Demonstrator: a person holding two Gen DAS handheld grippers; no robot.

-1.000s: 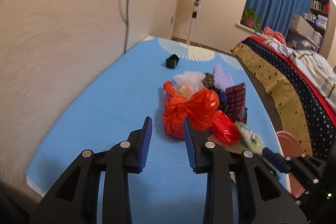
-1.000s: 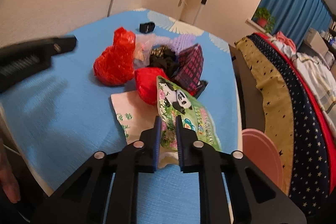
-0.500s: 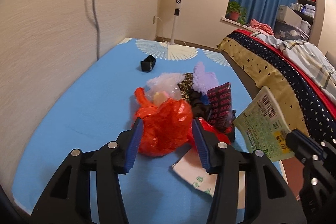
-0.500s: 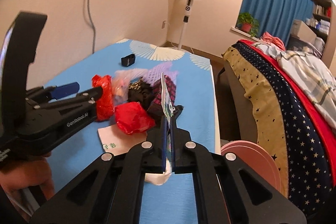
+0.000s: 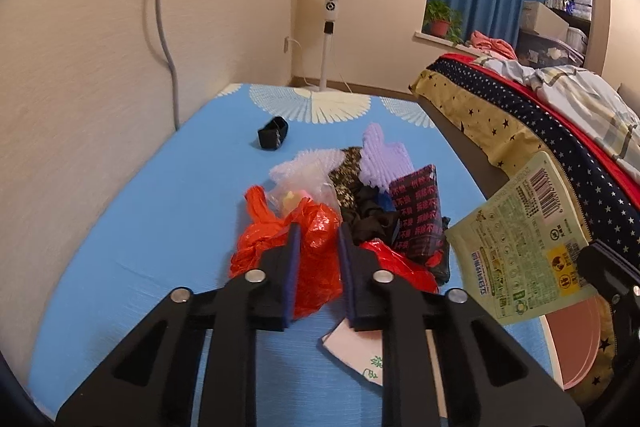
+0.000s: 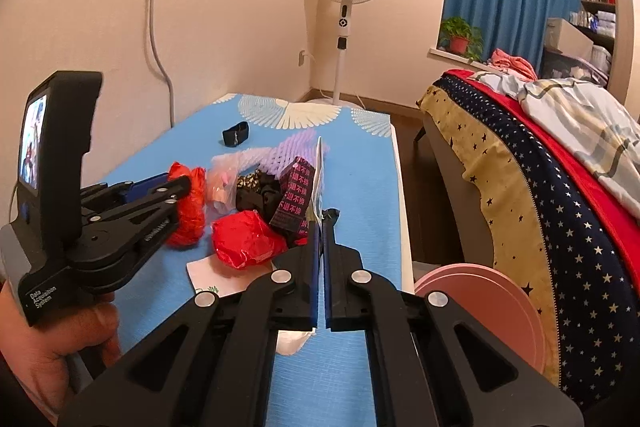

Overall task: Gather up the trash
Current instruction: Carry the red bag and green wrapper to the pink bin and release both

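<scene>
A heap of trash lies on the blue-clothed table [image 5: 152, 227]. My left gripper [image 5: 319, 229] has its jaws closing, and both pads press into the orange plastic bag [image 5: 316, 247] between them. In the right wrist view the left gripper [image 6: 180, 183] reaches the same orange bag [image 6: 192, 211] from the left. My right gripper [image 6: 320, 223] is shut on a green snack pouch [image 6: 320, 175], seen edge-on and held above the table. The left wrist view shows the pouch's [image 5: 524, 243] printed back at the right, with the right gripper [image 5: 596, 255] below it.
In the heap are a red crumpled bag [image 5: 400, 263], a dark packet with pink lettering [image 5: 418, 211], purple foam netting [image 5: 384, 155], a clear bag [image 5: 304, 175] and a white napkin [image 5: 360, 351]. A black strap [image 5: 273, 135] lies farther back. A pink round bin [image 6: 480, 299] stands between table and bed [image 6: 540, 187].
The left jaws went forward over the orange bag, widened, then narrowed onto it. The right gripper lifted the green pouch off the table and rolled it edge-on.
</scene>
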